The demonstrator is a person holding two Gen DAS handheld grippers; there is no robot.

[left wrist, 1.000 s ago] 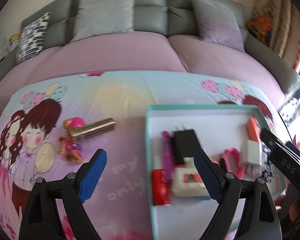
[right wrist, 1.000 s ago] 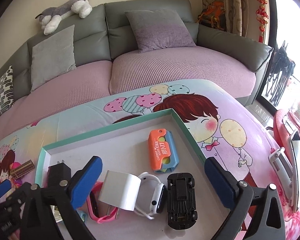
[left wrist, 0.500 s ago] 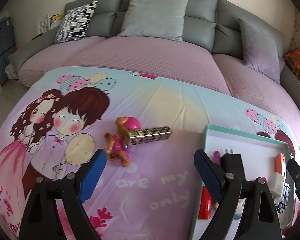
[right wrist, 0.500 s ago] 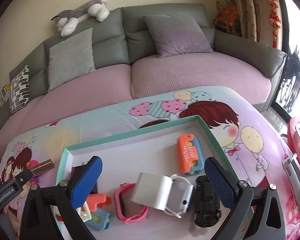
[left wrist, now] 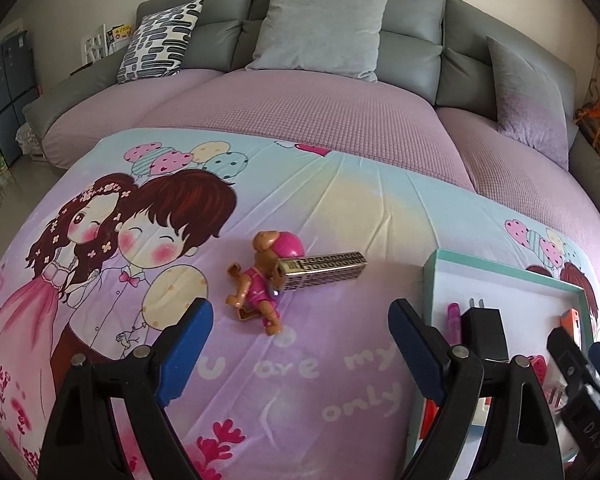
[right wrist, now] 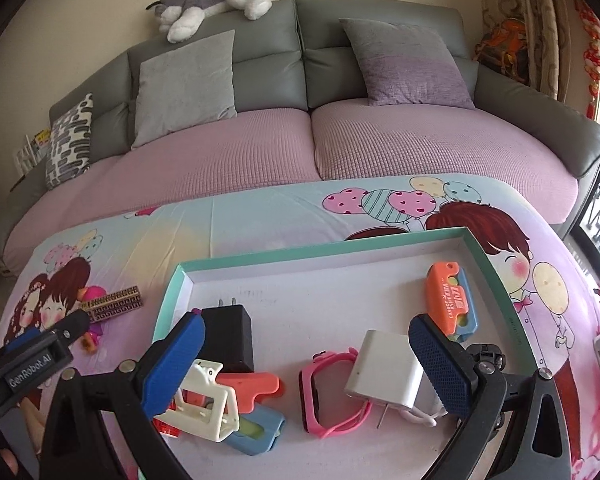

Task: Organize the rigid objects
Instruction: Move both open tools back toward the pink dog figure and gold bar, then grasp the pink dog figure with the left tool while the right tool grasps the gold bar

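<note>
My left tongs [left wrist: 300, 332] hang wide and empty over the cartoon-print cloth [left wrist: 340, 208] on the table. Just ahead of them lies the gold patterned bar [left wrist: 324, 270], its long axis running left to right, its left end resting on the pink toy figure [left wrist: 266, 284]. My right tongs [right wrist: 306, 354] are also spread wide, holding nothing, above the teal-rimmed tray [right wrist: 320, 254]. Only the right view shows the tray's contents in full: black charger [right wrist: 230, 338], white charger [right wrist: 386, 376], pink watch [right wrist: 334, 392], orange-and-blue case [right wrist: 452, 300]. The left view catches just the tray's near corner.
</note>
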